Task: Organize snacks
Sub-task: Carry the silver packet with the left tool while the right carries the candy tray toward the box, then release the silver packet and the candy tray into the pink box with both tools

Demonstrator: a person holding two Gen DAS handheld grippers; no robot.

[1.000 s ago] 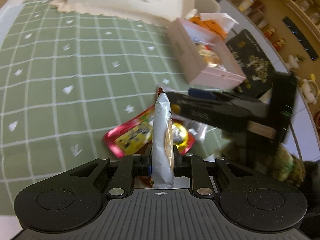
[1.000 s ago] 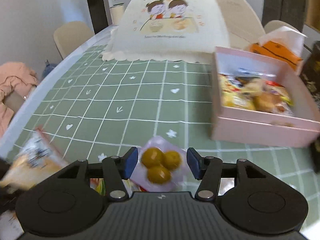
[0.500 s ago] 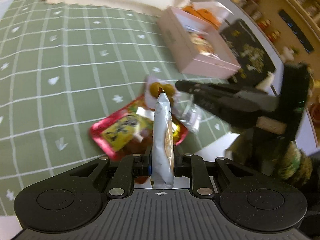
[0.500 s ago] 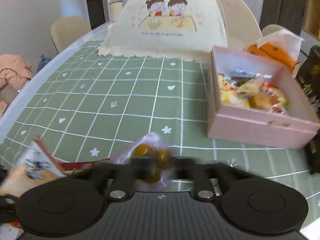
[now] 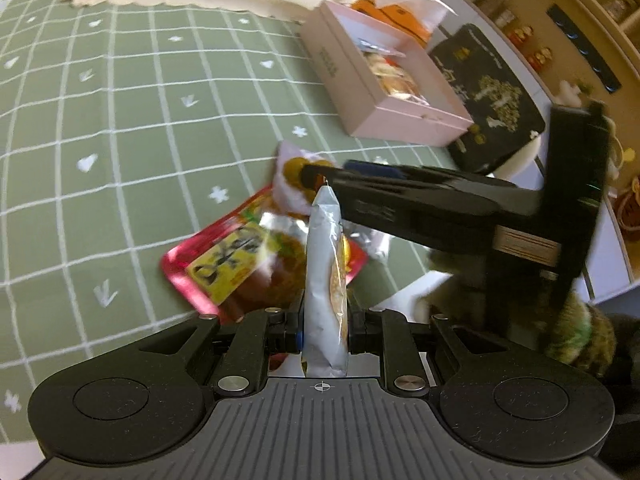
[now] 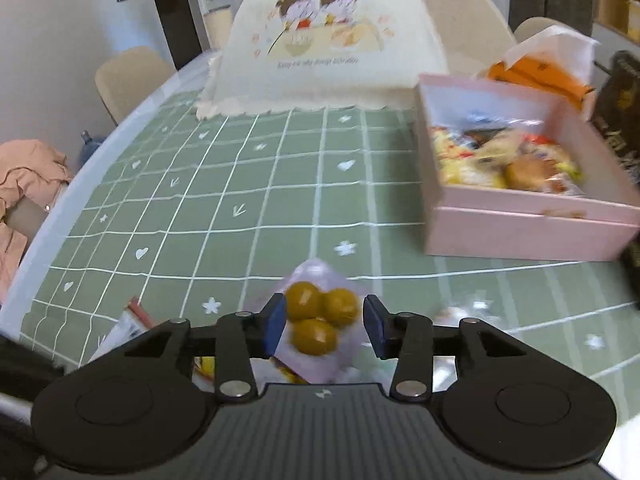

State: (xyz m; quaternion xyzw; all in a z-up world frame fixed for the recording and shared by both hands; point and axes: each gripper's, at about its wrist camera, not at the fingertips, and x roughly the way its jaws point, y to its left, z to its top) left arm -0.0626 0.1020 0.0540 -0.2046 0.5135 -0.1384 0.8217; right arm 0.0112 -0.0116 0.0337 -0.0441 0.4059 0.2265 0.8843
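Observation:
My left gripper (image 5: 323, 322) is shut on a silver snack packet (image 5: 325, 272) held upright, edge on. Below it a red and yellow snack bag (image 5: 236, 260) lies on the green tablecloth. My right gripper (image 6: 323, 326) grips a pale purple packet of three olive-coloured balls (image 6: 320, 316) between its blue pads, raised off the cloth; it shows in the left wrist view (image 5: 294, 178) too, at the tips of the right gripper (image 5: 316, 178). A pink box (image 6: 528, 232) holding several snacks stands to the right, also in the left wrist view (image 5: 384, 116).
A white dome food cover (image 6: 332, 40) stands at the back of the table. An orange tissue pack (image 6: 536, 68) and a black box (image 5: 492, 96) lie behind and beside the pink box. Chairs (image 6: 128, 76) stand at the far left. The table edge is near me.
My right gripper has closed on the purple packet and lifted it off the cloth. My left gripper still holds the silver packet and has shifted slightly.

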